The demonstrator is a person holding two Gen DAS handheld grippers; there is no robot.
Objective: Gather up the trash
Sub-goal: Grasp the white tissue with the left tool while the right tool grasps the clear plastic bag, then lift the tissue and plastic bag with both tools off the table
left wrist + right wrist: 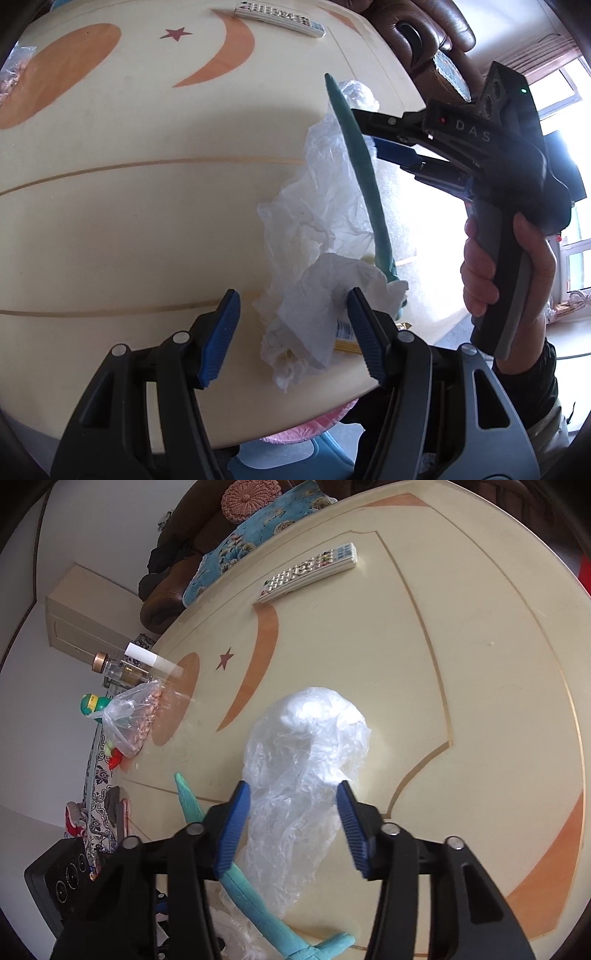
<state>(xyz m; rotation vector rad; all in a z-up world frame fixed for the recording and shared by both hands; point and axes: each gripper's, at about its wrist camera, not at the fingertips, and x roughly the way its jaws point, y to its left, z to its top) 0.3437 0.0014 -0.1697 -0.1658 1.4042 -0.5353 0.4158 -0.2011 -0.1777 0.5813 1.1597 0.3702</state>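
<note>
A crumpled clear plastic bag [306, 775] lies on the cream table [443, 664]; it also shows in the left wrist view [325, 206]. My right gripper [293, 827] is open with its jaws astride the near part of the bag; it shows in the left wrist view [364, 131]. A crumpled white tissue [314, 317] lies near the table edge over a yellow wrapper [345, 338]. My left gripper [291, 332] is open around the tissue. A teal rubbery strip [360, 173] lies beside the bag, also in the right wrist view [255, 904].
A white remote control [308, 570] lies at the far side of the table. A bag of pink bits [135, 716], a glass jar [114, 668] and a white tube [151, 659] stand at the left edge. A brown sofa [173, 587] is beyond. Pink plastic [306, 428] shows below the table edge.
</note>
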